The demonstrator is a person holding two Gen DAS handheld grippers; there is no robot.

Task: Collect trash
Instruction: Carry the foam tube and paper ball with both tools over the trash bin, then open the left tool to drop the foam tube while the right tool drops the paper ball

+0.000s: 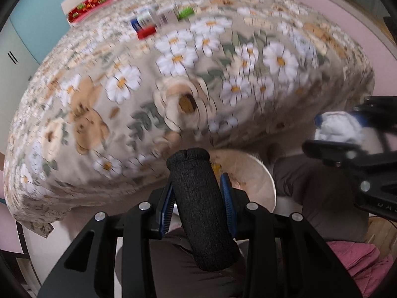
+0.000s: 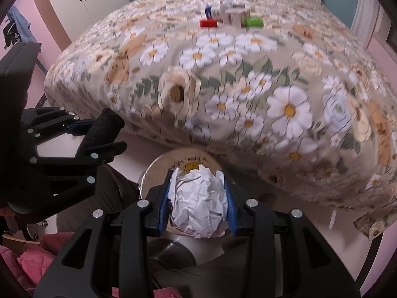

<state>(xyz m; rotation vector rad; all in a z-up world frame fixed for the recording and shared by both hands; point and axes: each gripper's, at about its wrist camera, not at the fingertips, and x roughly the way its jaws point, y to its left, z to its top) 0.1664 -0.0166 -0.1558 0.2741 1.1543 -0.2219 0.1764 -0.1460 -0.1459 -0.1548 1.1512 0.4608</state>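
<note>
While the right claw [image 2: 198,198] pinches a crumpled paper ball [image 2: 198,203] above the round bin [image 2: 153,166] at the bed's [image 2: 273,74] foot and the left claw [image 1: 198,198] clamps a black foam tube [image 1: 201,208], a badly aimed release could drop either beside the bin

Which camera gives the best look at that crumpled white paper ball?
The right wrist view: the crumpled white paper ball sits centred and sharp between the right gripper jaws. The left wrist view shows it blurred at the right edge.

Black foam tube [image 1: 202,206], white crumpled paper [image 2: 198,203], daisy-patterned beige bedspread [image 2: 248,79]
</note>
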